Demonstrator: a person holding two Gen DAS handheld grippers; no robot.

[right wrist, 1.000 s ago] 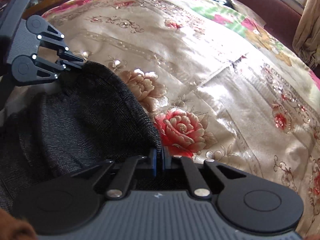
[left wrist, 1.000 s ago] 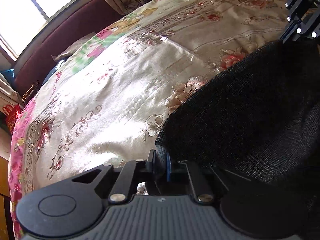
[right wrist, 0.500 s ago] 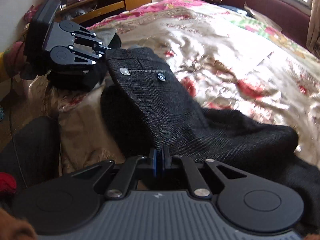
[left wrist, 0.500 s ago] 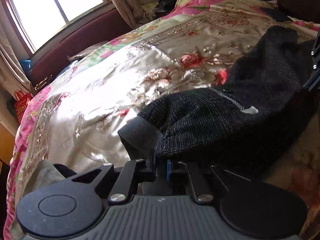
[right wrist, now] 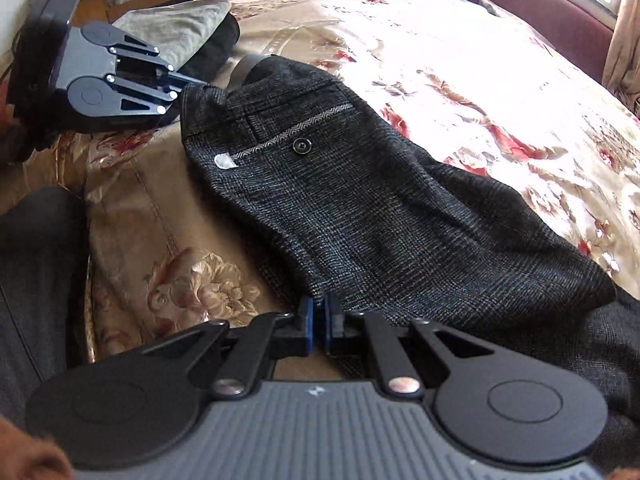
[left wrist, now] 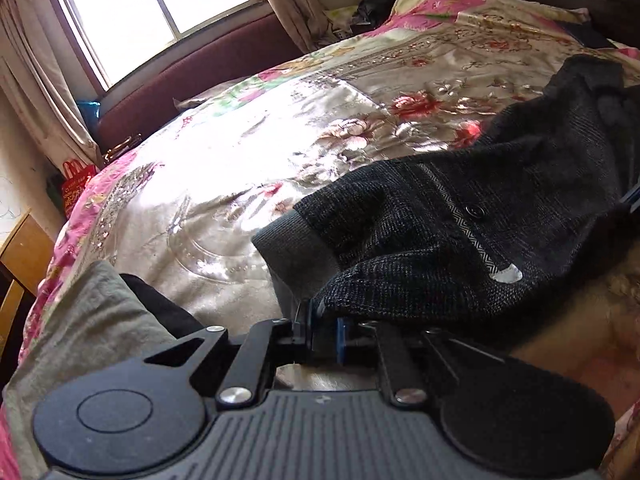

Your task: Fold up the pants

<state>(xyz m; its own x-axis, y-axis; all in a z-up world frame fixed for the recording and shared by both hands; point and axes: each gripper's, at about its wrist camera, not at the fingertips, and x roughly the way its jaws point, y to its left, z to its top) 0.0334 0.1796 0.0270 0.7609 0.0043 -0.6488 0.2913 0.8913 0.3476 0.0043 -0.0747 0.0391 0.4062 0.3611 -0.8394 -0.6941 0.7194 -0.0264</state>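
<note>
Bedspread [left wrist: 224, 184] floral satin, sunlit; window [left wrist: 156, 12] behind maroon headboard [left wrist: 192, 80].

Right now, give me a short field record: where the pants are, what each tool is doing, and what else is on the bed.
pants: dark tweed pants lying on the floral bedspread, back pocket button facing up
left tool: shut on the waistband corner
right tool: shut on the pants edge further down the leg
nearby: grey-green cloth beyond the waistband
fold state: one layer laid over another
</note>
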